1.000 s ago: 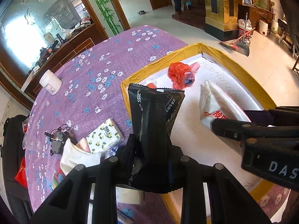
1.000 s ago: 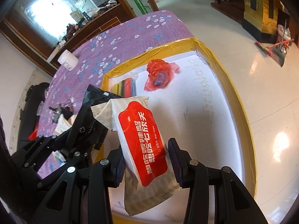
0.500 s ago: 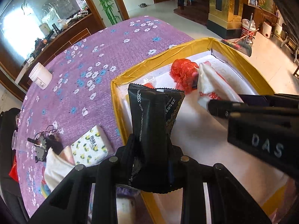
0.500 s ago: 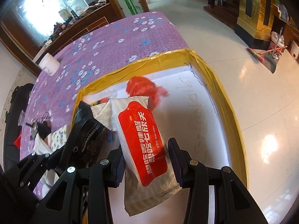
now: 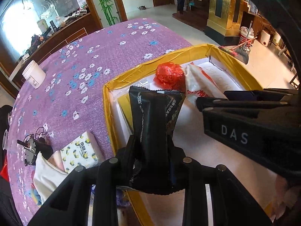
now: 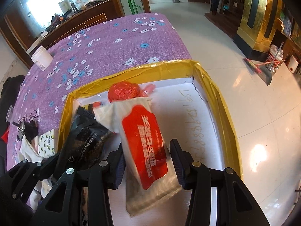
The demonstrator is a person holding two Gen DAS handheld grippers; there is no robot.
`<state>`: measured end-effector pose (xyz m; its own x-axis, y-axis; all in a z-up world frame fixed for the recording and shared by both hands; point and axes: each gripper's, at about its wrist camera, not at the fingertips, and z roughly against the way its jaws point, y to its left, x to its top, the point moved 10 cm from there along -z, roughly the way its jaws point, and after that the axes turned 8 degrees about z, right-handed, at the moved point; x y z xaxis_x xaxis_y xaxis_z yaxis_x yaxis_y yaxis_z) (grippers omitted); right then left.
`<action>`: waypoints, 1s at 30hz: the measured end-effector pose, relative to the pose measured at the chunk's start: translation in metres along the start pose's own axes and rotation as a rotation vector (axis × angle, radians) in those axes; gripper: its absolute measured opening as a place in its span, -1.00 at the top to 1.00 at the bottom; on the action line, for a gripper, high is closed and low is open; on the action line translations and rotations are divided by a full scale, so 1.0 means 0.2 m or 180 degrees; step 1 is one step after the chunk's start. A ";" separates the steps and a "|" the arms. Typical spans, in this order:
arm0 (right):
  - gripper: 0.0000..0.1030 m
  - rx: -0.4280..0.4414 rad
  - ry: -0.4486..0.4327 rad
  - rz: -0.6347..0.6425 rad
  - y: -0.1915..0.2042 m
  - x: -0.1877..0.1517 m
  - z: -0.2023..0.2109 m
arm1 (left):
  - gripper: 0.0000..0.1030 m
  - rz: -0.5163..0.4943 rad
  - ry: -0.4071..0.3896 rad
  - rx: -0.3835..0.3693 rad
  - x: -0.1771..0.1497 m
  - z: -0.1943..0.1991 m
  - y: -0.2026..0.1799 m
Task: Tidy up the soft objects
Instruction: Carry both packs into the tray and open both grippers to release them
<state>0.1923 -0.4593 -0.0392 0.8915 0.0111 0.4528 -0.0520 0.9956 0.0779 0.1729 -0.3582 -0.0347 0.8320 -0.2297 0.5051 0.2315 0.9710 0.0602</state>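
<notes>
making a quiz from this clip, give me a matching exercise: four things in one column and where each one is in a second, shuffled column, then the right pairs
Things:
1. black packet
2. red-label wipes pack
3. red plastic bag
4. white jar

Places:
A. on the purple cloth, far left
B. in the right claw
C. lying in the yellow-edged box
D. in the left claw

Pairs: 1-D, 2-B, 3-C, 4-A
</notes>
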 end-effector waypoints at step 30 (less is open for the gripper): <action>-0.28 -0.0789 -0.1078 0.0666 -0.02 0.33 0.79 | 0.23 0.0314 -0.0371 -0.0165 -0.01 0.42 0.15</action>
<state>0.1809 -0.4764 0.1311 0.6742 0.2240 0.7038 -0.0692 0.9679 -0.2418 0.1364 -0.3237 0.0387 0.7884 -0.1211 0.6031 0.1797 0.9830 -0.0376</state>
